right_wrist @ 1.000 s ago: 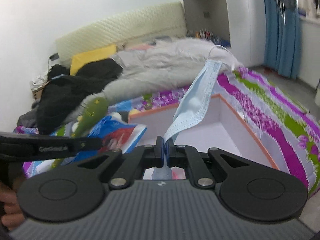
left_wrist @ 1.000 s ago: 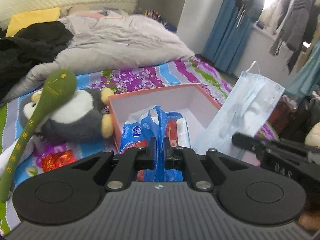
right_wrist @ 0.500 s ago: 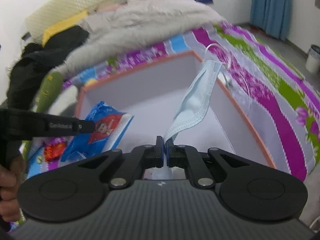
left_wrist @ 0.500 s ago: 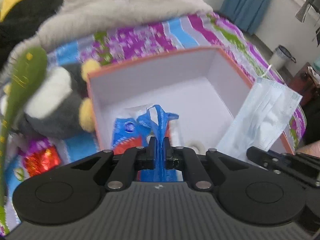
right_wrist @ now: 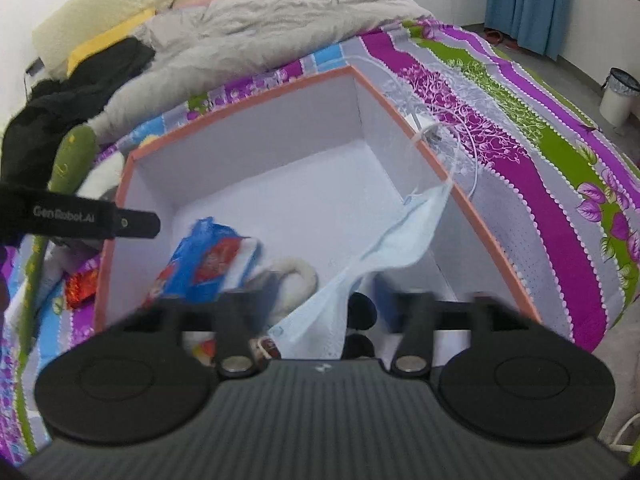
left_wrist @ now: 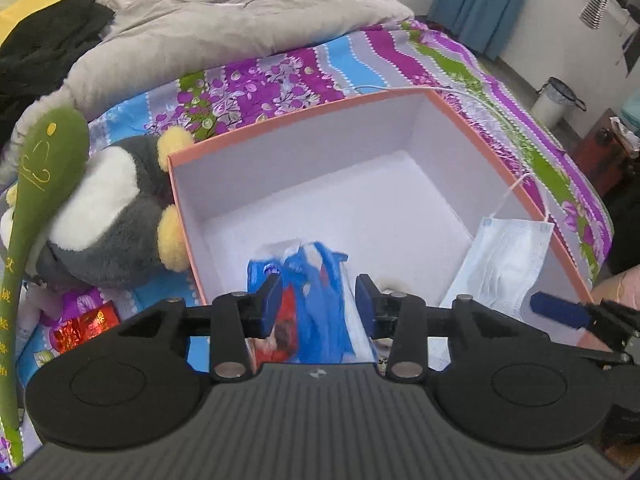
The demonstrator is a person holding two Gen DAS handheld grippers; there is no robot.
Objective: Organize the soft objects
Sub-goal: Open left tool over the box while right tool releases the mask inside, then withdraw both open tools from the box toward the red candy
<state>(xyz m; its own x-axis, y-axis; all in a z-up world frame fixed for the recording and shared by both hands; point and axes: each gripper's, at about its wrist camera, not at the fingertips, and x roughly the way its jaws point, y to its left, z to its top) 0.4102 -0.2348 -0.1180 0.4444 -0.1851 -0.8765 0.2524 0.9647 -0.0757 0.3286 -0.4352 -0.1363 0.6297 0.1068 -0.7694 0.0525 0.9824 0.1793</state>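
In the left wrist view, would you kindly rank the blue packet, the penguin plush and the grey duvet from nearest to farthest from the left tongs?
1. Blue packet, between the open left tongs, in the box.
2. Penguin plush, left, outside the box.
3. Grey duvet, far end of the bed.

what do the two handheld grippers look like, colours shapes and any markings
Both are matte black with a ribbed grey body, two round black discs and silver pivot bolts. The left gripper has dark blue finger pads. Its side carries white "GenRobot.AI" lettering in the right wrist view. The right gripper is motion-blurred.
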